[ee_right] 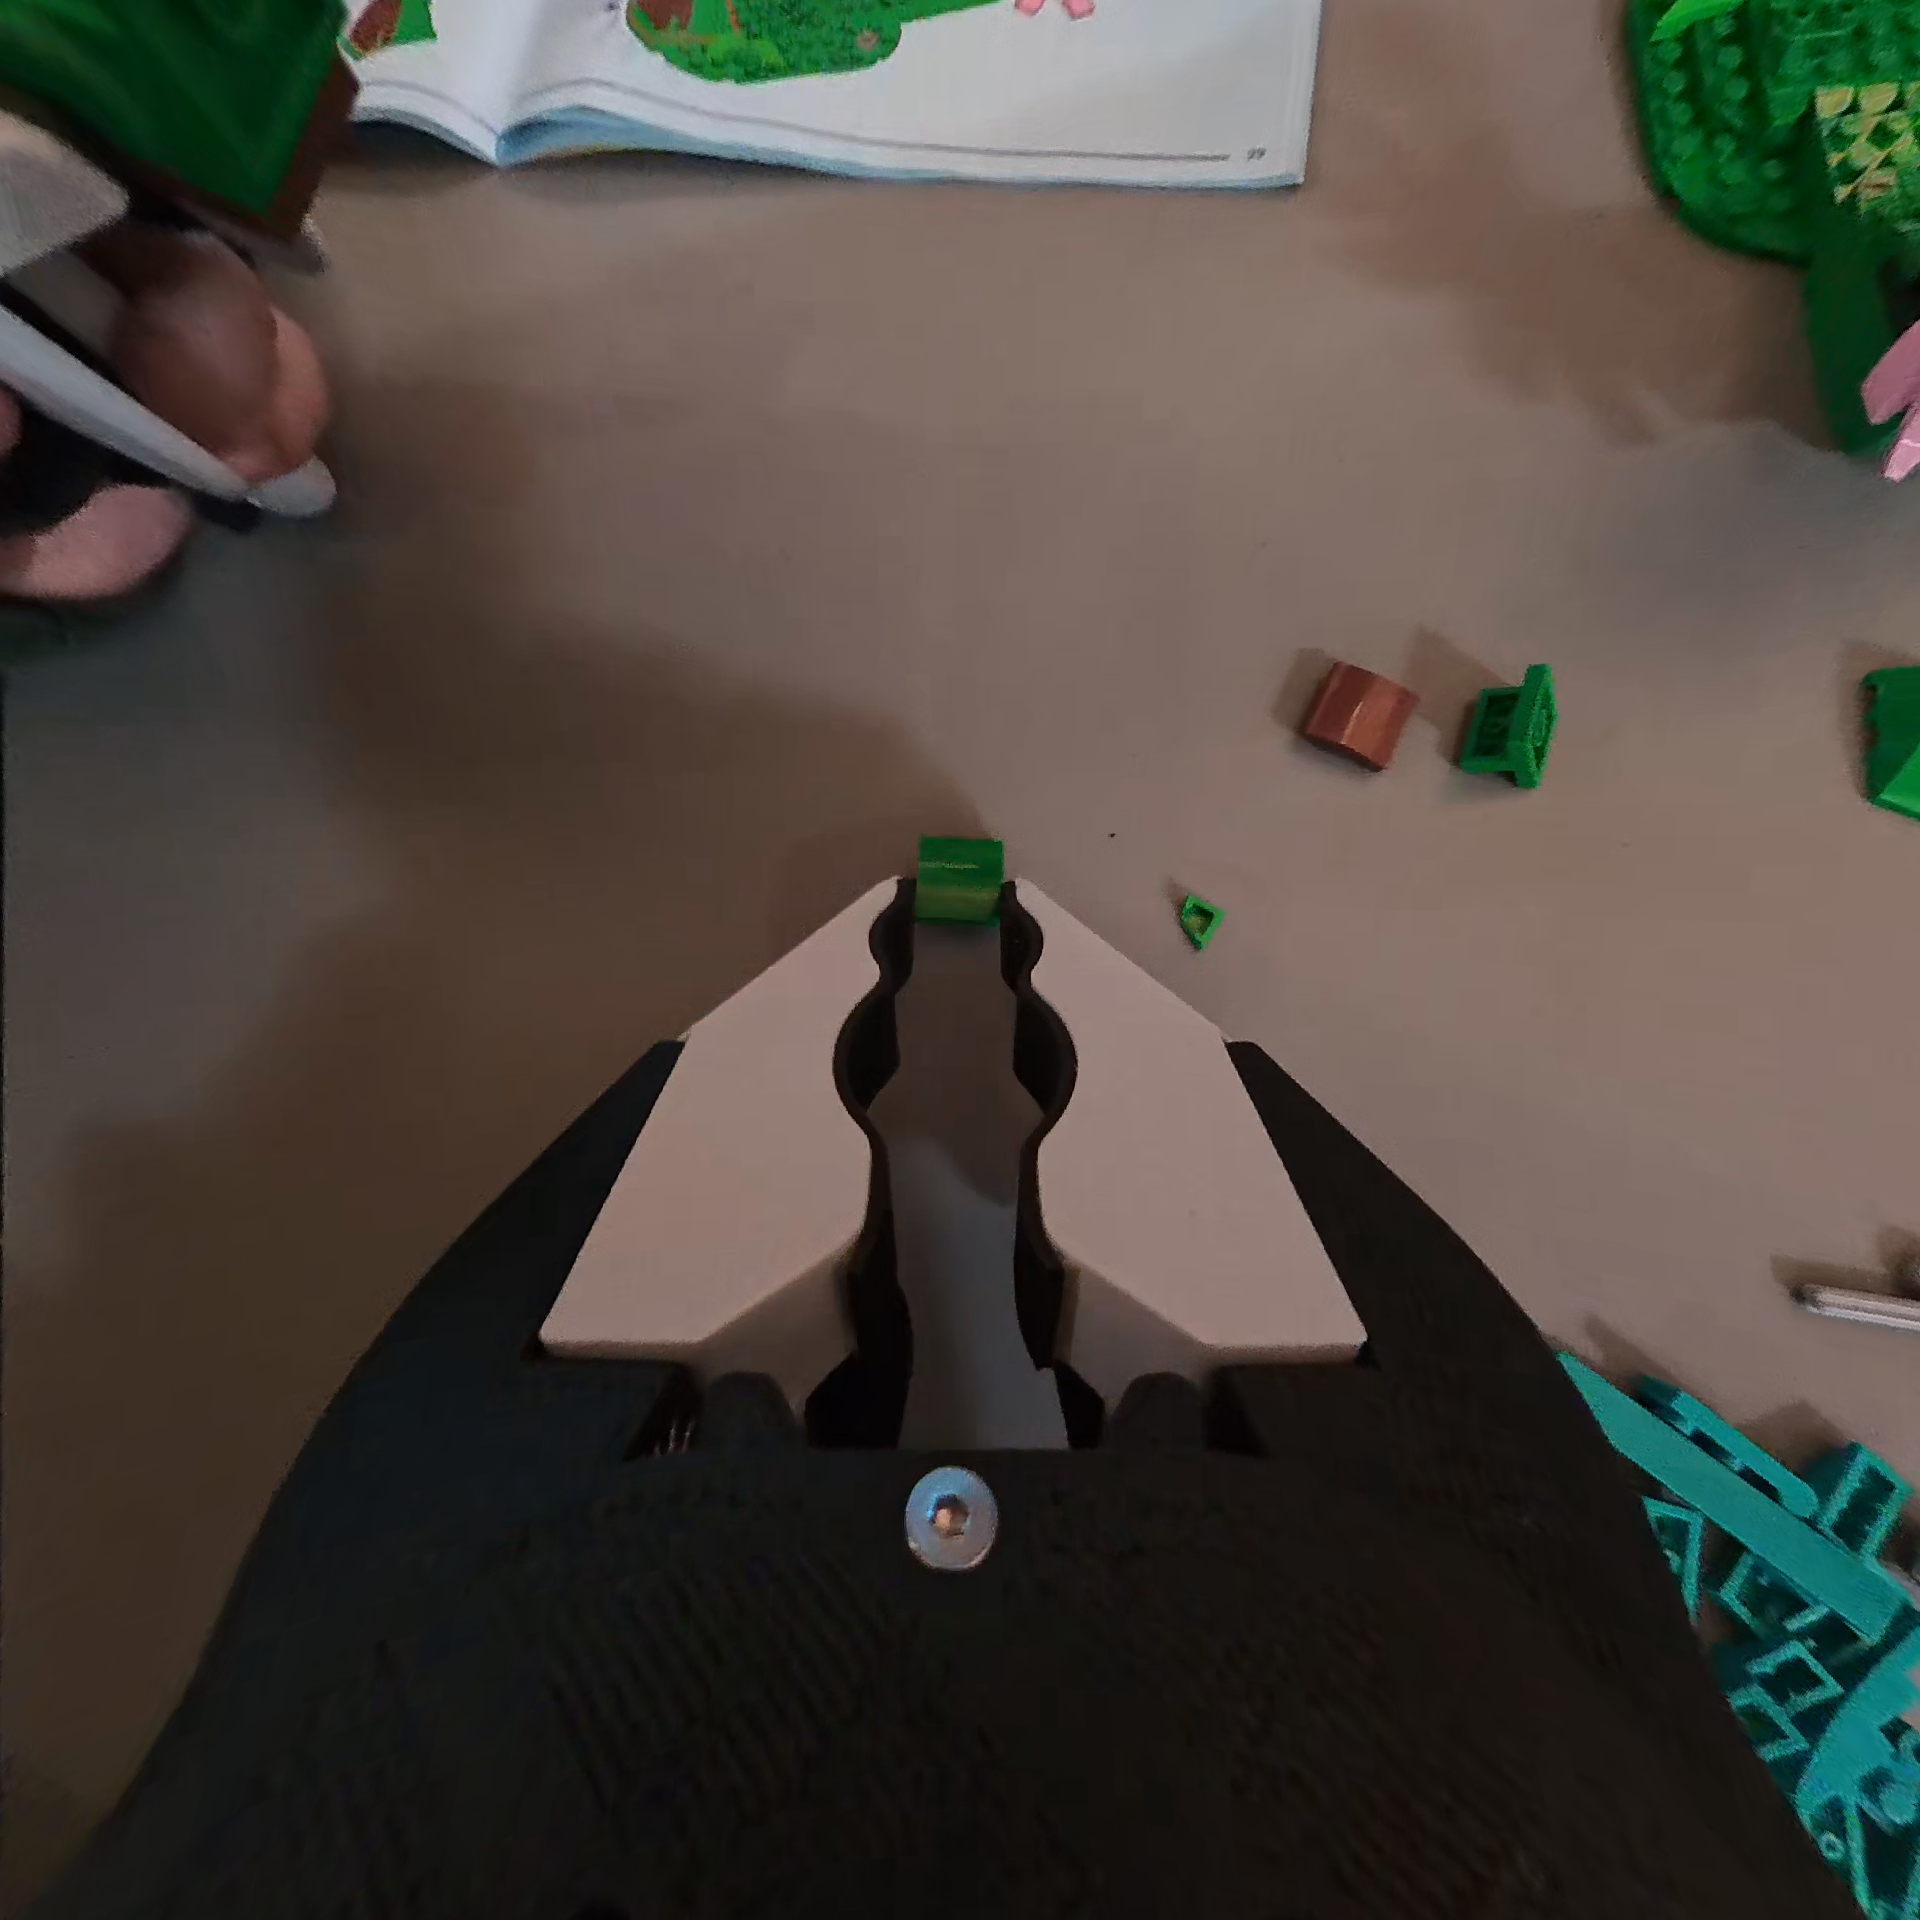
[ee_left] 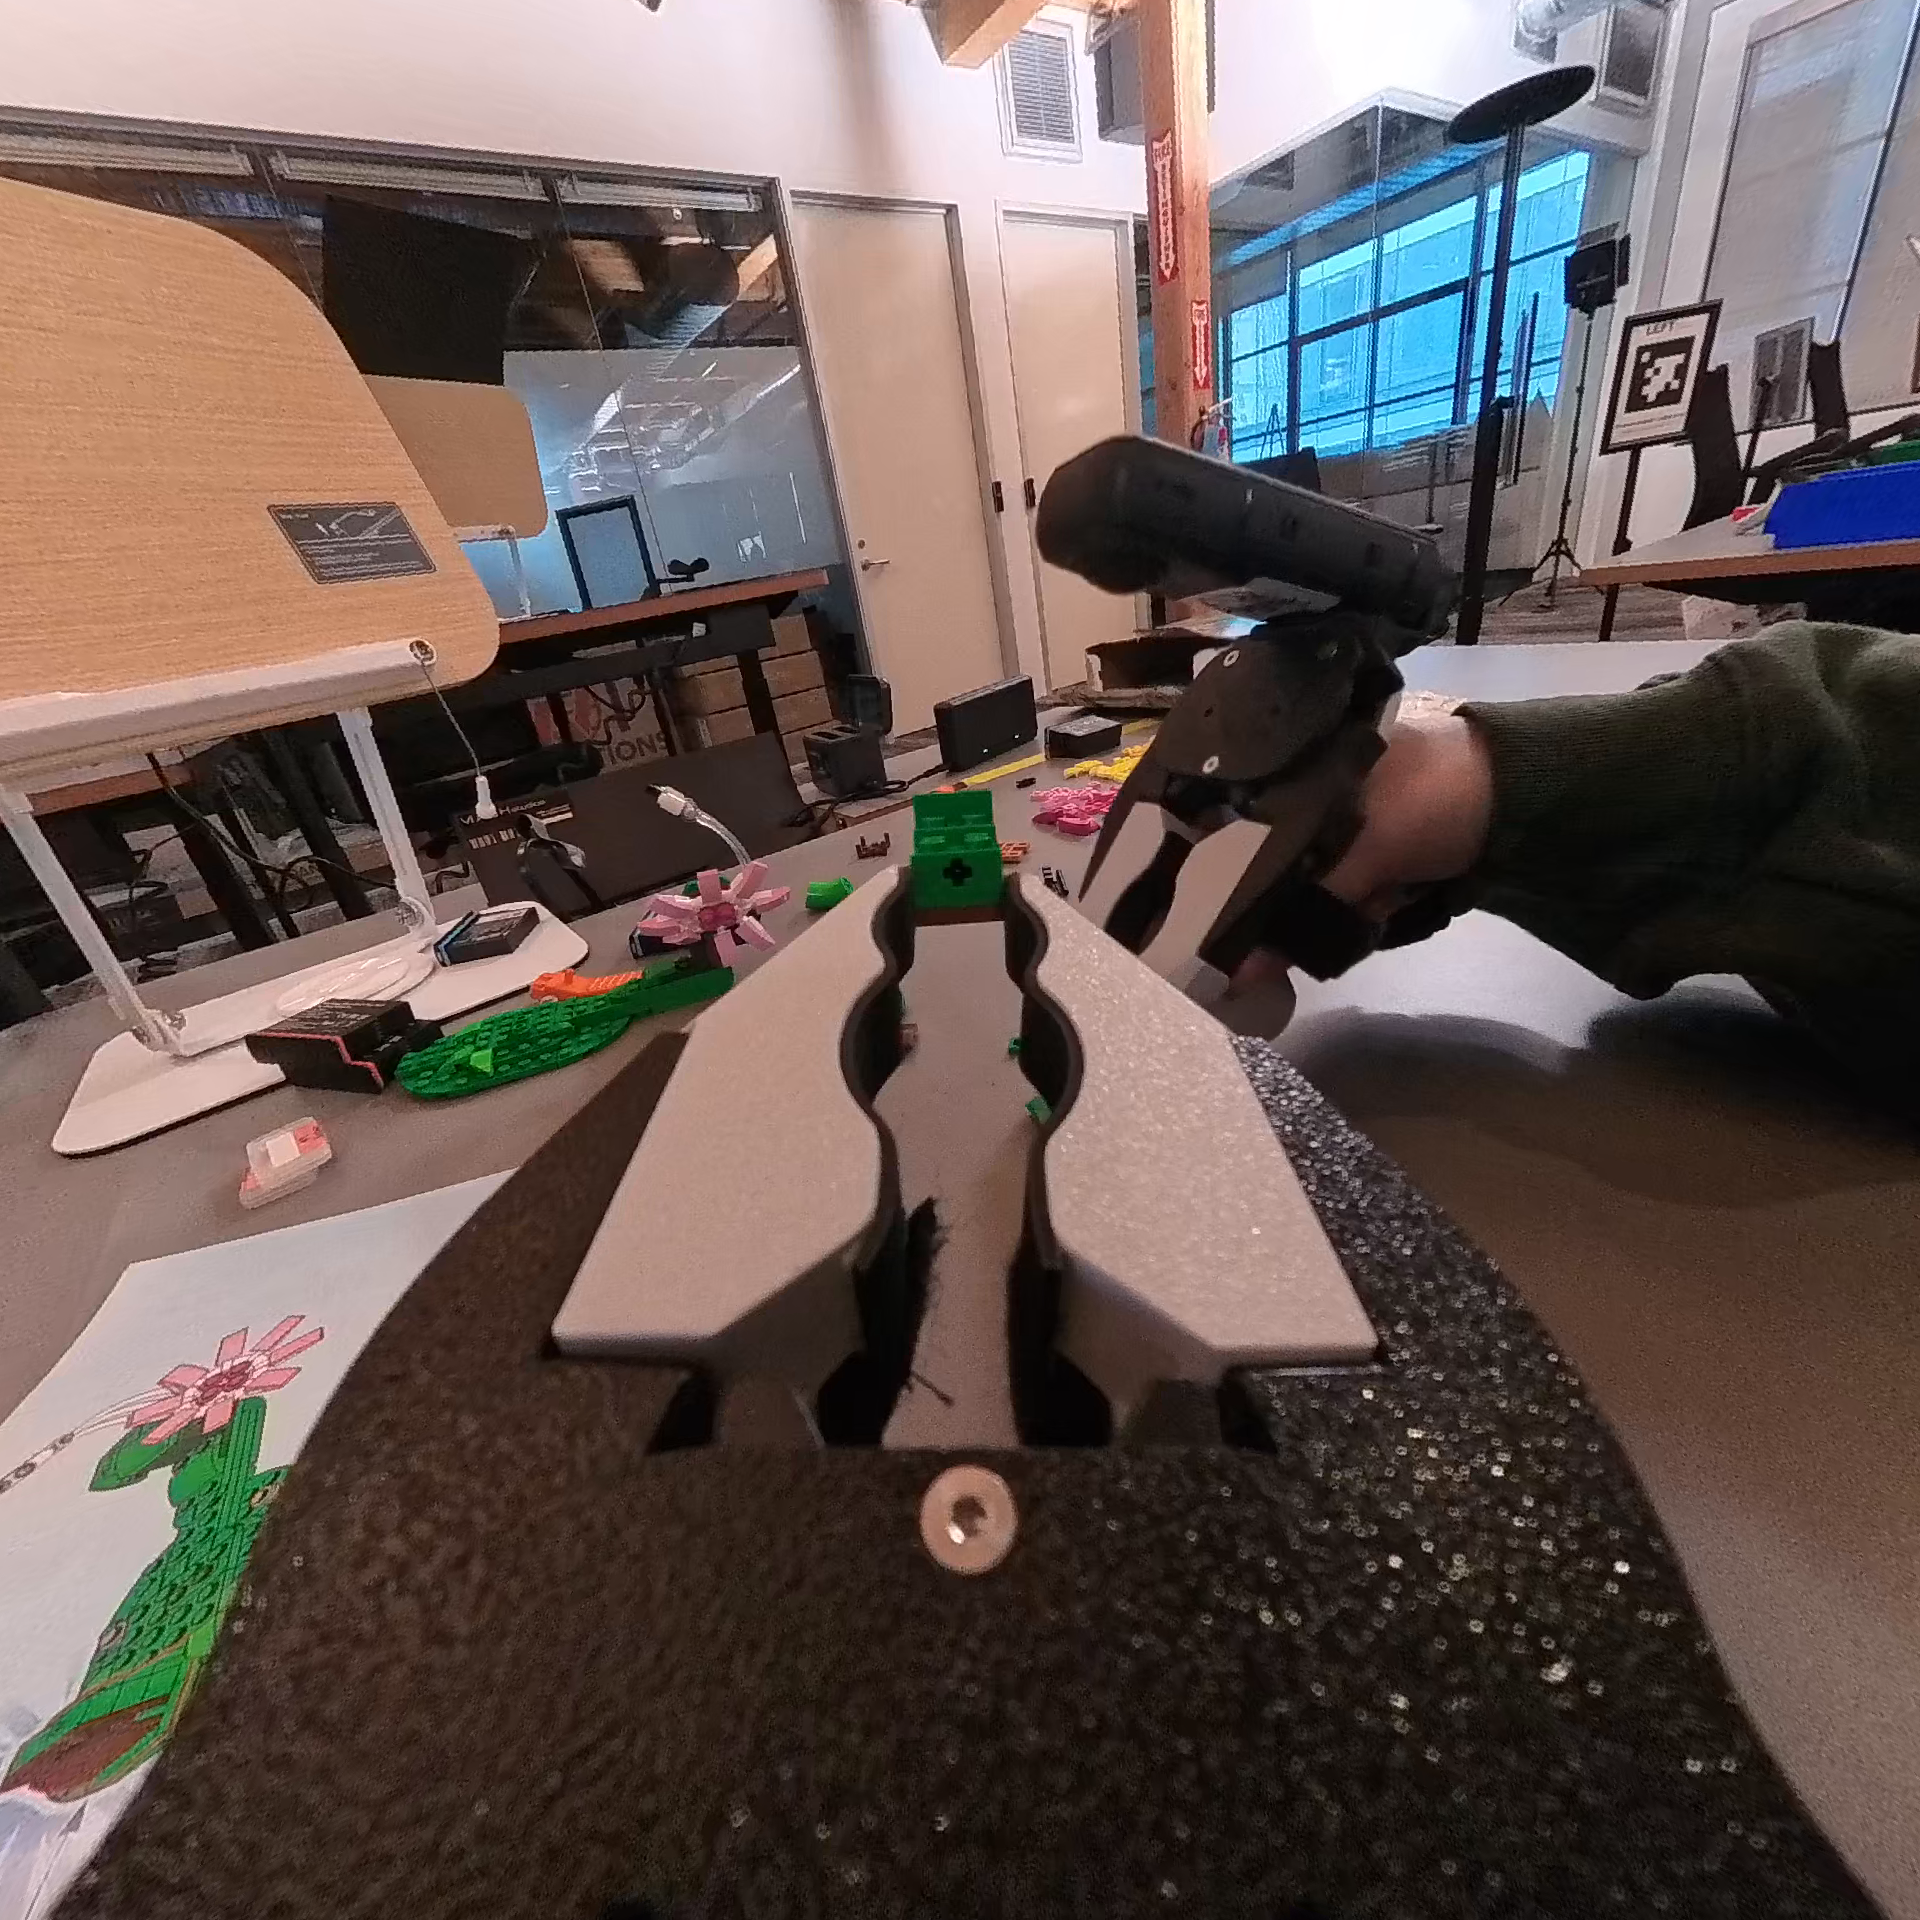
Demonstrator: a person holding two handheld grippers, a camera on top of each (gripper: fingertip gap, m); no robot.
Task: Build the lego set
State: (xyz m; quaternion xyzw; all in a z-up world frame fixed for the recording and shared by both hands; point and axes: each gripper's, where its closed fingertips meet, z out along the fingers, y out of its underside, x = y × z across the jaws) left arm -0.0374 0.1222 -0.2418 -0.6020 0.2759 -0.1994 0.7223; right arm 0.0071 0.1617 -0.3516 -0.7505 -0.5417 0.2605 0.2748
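open-plan office: glass partition, desks, tripods.

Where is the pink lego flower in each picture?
Left wrist view: the pink lego flower stands on the table left of centre, just beyond the left gripper, above the green leaf-shaped plate.
Right wrist view: only pink petals show at the far right edge, beside a green build.
Shared landmark: the open instruction booklet on the table.
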